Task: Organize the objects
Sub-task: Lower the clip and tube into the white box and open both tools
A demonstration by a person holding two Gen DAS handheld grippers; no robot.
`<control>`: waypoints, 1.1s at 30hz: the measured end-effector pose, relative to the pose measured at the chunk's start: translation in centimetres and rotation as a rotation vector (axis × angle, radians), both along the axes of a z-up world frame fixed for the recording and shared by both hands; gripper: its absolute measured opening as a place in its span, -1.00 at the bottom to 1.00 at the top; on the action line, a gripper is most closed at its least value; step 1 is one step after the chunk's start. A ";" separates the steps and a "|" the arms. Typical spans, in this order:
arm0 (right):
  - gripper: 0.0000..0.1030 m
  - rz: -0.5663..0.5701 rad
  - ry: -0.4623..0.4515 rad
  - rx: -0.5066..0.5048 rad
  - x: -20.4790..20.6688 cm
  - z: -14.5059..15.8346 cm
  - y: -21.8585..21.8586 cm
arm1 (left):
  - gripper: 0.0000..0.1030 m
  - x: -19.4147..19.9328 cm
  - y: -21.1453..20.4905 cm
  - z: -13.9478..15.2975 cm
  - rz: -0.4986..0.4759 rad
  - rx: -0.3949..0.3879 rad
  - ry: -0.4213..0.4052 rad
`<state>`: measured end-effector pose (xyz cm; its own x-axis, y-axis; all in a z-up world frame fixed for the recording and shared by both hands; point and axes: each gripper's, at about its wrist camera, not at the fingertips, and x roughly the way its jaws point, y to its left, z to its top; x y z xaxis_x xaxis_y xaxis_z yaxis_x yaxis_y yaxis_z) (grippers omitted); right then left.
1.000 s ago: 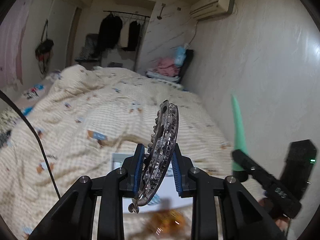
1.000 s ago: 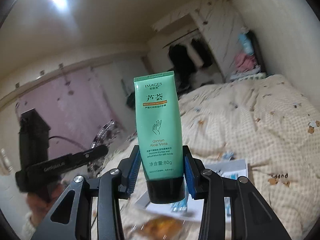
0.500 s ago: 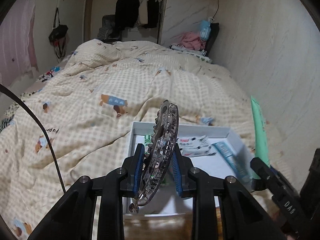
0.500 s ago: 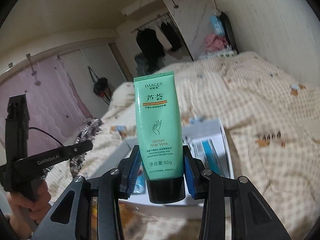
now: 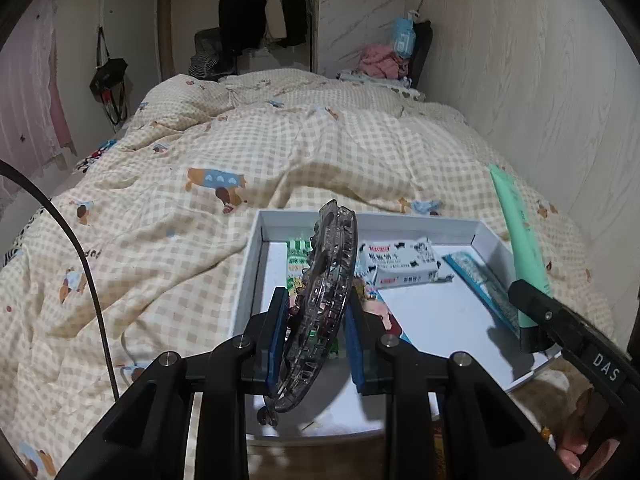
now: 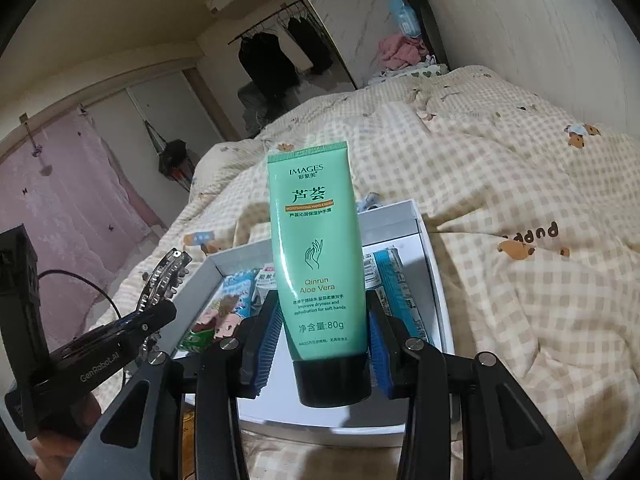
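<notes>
My left gripper [image 5: 316, 336] is shut on a clear plastic hair clip [image 5: 324, 296], held on edge above the near left part of a white shallow box [image 5: 252, 256]. My right gripper [image 6: 322, 340] is shut on a green aloe vera hand cream tube [image 6: 314, 248], cap down, upright over the same box [image 6: 434, 276]. The tube also shows at the right of the left wrist view [image 5: 520, 240], and the clip at the left of the right wrist view [image 6: 160, 280]. In the box lie a milk-candy pack [image 5: 400, 264], a blue tube [image 5: 480, 284] and several small packets.
The box rests on a checked cream quilt [image 5: 160, 220] covering the bed. A white wall [image 5: 540, 80] runs along the bed's right side. Clothes hang on a rack [image 5: 264, 12] at the far end. A black cable [image 5: 80, 248] crosses the left.
Both grippers have tilted down and moved forward toward the box. The box now fills more of both views. Both still hold their objects.
</notes>
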<state>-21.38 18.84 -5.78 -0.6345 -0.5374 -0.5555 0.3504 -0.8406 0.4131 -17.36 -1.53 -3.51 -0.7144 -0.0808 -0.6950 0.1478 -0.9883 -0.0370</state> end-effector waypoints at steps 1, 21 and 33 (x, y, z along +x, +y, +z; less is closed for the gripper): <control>-0.18 -0.002 -0.005 0.012 0.0 -0.1 -0.1 | -0.43 -0.1 0.2 -0.3 -0.003 -0.008 -0.011; -0.18 0.005 -0.077 0.152 -1.2 -1.2 -1.2 | -0.47 -0.2 1.3 -2.0 0.005 -0.089 -0.058; -0.14 0.019 -0.066 0.139 -0.9 -1.0 -1.4 | -0.37 2.9 0.1 0.2 0.084 -0.067 0.102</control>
